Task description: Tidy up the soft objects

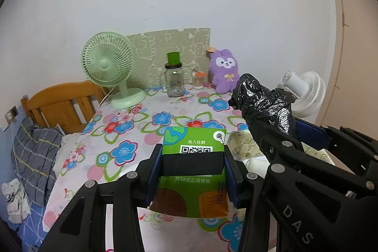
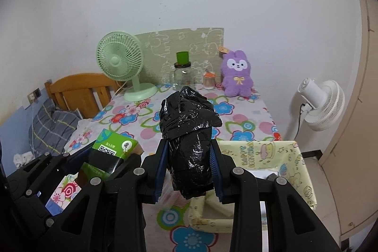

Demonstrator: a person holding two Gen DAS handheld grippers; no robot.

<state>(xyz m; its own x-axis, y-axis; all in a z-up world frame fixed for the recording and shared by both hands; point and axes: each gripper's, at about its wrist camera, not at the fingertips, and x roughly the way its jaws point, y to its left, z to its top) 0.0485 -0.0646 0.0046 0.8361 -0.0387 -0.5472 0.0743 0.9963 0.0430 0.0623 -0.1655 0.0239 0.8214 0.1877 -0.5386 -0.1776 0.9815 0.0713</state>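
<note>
Item one: a soft green printed packet with a code square and a black band across its middle (image 1: 193, 171), clamped between the blue pads of the left gripper (image 1: 192, 171). The jaws stand partly closed, pressing on both sides of the packet, which hangs clear above the flower-printed tablecloth (image 1: 132, 124)

Item two: a crumpled black plastic bag bundle, bound with a black strip (image 2: 189, 138), pinched in the right gripper (image 2: 189, 169). Its jaws are likewise partly closed, the pads bearing on the bundle's lower half while the upper half stands out beyond the fingertips

Both items are held in the air, side by side, with the two grippers close together

Likely destination: a pale yellow cartoon-printed open box (image 2: 295, 167) on the near right of the table, just below and to the right of the black bundle. Its inside is largely hidden by the right gripper; contents cannot be confirmed

Assessment: both items are picked up, neither is deposited. Placing each remains outstanding

Also outstanding, possibly: a purple plush rabbit (image 1: 224, 70) sits upright at the far edge of the table against the wall, untouched. Being soft, it may belong to the task

Other fixtures, not soft: a green desk fan (image 1: 111, 67), a glass jar with a green cap (image 1: 173, 77), a white standing fan (image 2: 319, 105) beyond the table
</note>
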